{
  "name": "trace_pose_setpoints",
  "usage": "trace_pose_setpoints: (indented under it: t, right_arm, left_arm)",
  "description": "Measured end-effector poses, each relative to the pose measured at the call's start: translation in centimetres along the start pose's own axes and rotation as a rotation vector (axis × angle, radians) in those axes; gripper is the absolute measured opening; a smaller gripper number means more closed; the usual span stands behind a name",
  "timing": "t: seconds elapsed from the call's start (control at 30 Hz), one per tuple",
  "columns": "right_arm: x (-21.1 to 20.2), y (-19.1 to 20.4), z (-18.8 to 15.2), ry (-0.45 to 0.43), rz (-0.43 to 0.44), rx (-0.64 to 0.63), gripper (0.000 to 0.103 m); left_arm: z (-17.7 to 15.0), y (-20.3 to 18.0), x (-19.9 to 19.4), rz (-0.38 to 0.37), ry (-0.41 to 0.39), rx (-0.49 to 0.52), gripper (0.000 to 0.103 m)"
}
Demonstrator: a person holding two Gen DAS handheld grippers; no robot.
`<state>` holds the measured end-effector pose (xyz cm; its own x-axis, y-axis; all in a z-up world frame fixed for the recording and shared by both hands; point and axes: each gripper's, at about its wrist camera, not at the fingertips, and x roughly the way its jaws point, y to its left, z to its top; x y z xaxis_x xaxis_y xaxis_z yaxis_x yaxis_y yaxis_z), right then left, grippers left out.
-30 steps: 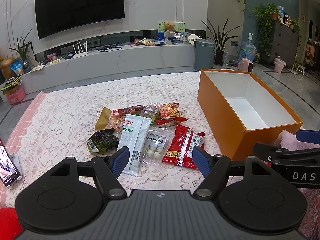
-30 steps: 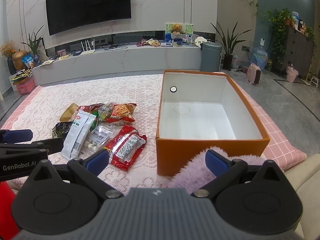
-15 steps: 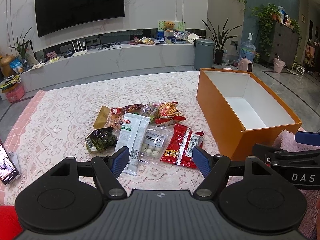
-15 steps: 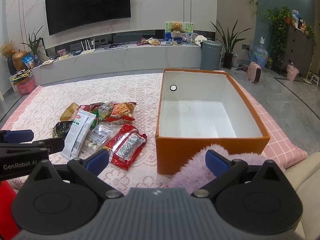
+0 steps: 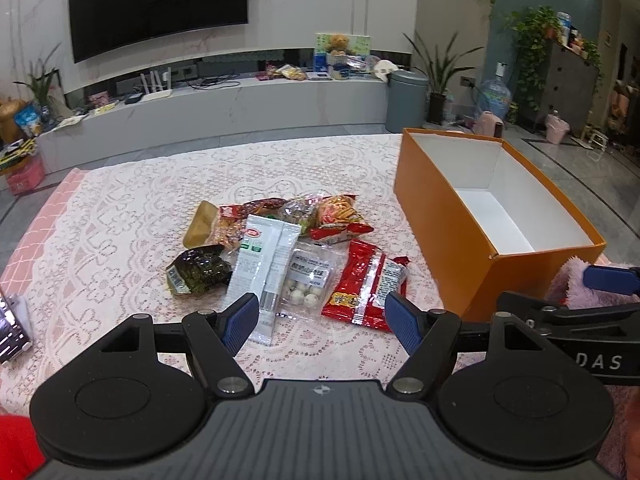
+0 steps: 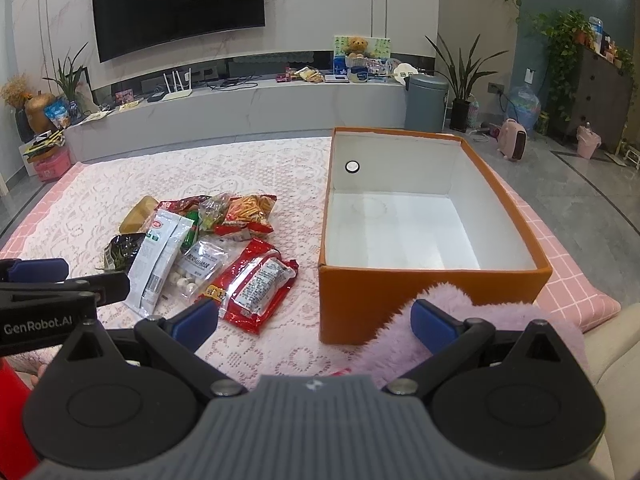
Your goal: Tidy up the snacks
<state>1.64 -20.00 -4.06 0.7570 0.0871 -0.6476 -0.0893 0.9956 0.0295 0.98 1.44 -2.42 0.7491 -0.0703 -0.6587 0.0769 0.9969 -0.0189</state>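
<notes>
A pile of snack packets lies on the pink lace tablecloth (image 5: pixel 120 216): a red packet (image 5: pixel 366 286) (image 6: pixel 256 284), a clear bag of white balls (image 5: pixel 308 280) (image 6: pixel 198 266), a long white packet (image 5: pixel 260 268) (image 6: pixel 156 260), a dark green packet (image 5: pixel 198 274), an orange chips bag (image 5: pixel 336 216) (image 6: pixel 248 216). An empty orange box (image 5: pixel 452 236) (image 6: pixel 400 296) with a white inside stands to their right. My left gripper (image 5: pixel 322 318) is open and empty, just short of the pile. My right gripper (image 6: pixel 316 320) is open and empty, in front of the box's near left corner.
A fluffy pink cushion (image 6: pixel 472 316) lies against the box's near side. A phone (image 5: pixel 12 326) lies at the table's left edge. Beyond the table are a TV wall, a grey bin (image 6: pixel 426 100) and plants.
Both grippers have drifted slightly; the pile and box sit a little lower and closer in view. Nothing was taken hold of.
</notes>
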Motion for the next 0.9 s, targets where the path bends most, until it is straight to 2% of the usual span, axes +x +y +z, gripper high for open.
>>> trace_pose_setpoints:
  t: [0.27,0.4,0.57,0.9]
  right_arm:
    - [1.0,1.0,0.4,-0.022,0.09,-0.03,0.099]
    - [2.1,2.1,1.3,-0.017,0.141,-0.055,0.083]
    - [4.3,4.1,1.8,0.021,0.191,-0.065,0.08]
    - [10.4,5.1,2.1,0.125,0.135,0.197,0.079]
  left_arm:
    - [0.9,2.8,1.1,-0.053,0.039,-0.018,0.085]
    - [1.7,4.3,2.4,-0.041,0.049,-0.02,0.087]
    - [2.4,6.1,4.7,-0.054,0.086,-0.034,0.086]
    - [2.9,7.2,10.5,-0.099,0.151,0.04,0.085]
